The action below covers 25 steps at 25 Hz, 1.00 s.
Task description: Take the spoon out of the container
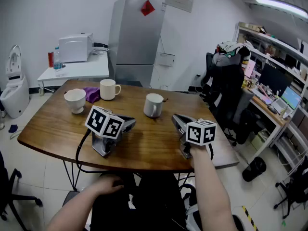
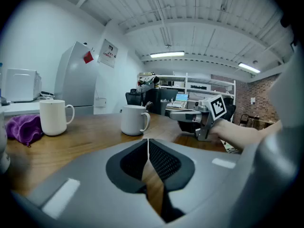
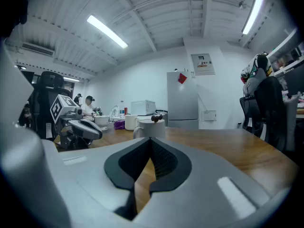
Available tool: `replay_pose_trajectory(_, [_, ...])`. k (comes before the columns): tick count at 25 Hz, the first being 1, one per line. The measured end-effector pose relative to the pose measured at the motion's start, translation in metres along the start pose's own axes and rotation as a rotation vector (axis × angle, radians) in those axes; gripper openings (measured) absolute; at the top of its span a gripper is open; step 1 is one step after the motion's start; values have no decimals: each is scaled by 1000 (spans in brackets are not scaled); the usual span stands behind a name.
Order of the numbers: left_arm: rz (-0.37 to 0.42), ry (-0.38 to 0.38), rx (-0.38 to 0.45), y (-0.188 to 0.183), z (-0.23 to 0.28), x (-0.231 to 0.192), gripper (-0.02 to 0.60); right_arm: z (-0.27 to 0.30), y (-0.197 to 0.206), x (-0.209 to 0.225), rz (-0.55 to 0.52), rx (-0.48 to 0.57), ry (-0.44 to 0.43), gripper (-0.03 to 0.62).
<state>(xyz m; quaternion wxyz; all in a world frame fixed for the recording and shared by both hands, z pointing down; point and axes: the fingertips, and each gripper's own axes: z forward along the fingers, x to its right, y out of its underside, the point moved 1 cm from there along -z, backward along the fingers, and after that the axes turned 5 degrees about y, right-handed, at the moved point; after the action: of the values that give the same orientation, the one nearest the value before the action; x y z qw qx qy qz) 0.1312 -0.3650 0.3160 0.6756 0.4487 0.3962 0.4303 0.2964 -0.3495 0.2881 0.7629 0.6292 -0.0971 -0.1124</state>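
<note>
A white mug (image 1: 153,105) stands mid-table, and a spoon's dark handle end (image 3: 156,118) sticks up out of it. My right gripper (image 1: 177,118) is held in a hand just right of the mug, low over the wood, jaws shut and empty. My left gripper (image 1: 129,122) rests on the table left of the mug, also shut with nothing in it. No hand is on it; the left hand (image 1: 108,183) lies below the table edge. In the left gripper view the mug (image 2: 134,120) is ahead, slightly left, with the right gripper (image 2: 183,114) to its right.
A cream mug (image 1: 109,89), a white cup (image 1: 75,100) and a purple cloth (image 1: 92,94) sit at the table's (image 1: 53,129) far left. A black office chair (image 1: 226,88) and a cluttered desk (image 1: 269,109) stand to the right, a fridge (image 1: 134,37) behind.
</note>
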Motion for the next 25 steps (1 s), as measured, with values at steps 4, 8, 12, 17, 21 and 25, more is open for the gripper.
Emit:
replay_pose_trajectory(4, [9, 10, -18, 2, 1, 2, 12, -4, 5, 0, 21, 12, 11, 3])
replay_pose_trajectory(8, [13, 13, -22, 3, 2, 2, 12, -3, 5, -2, -1, 15, 20, 2])
replay_pose_trajectory(12, [13, 14, -22, 3, 2, 2, 12, 0, 0, -4, -39, 11, 31, 3])
replay_pose_trajectory(17, [13, 13, -22, 4, 2, 1, 12, 6, -4, -6, -103, -8, 45, 3])
replay_pose_trajectory(21, [13, 13, -21, 4, 1, 1, 12, 12, -9, -8, -156, -26, 49, 3])
replay_pose_trajectory(25, [12, 13, -20, 4, 2, 1, 12, 18, -13, -7, -205, -45, 70, 5])
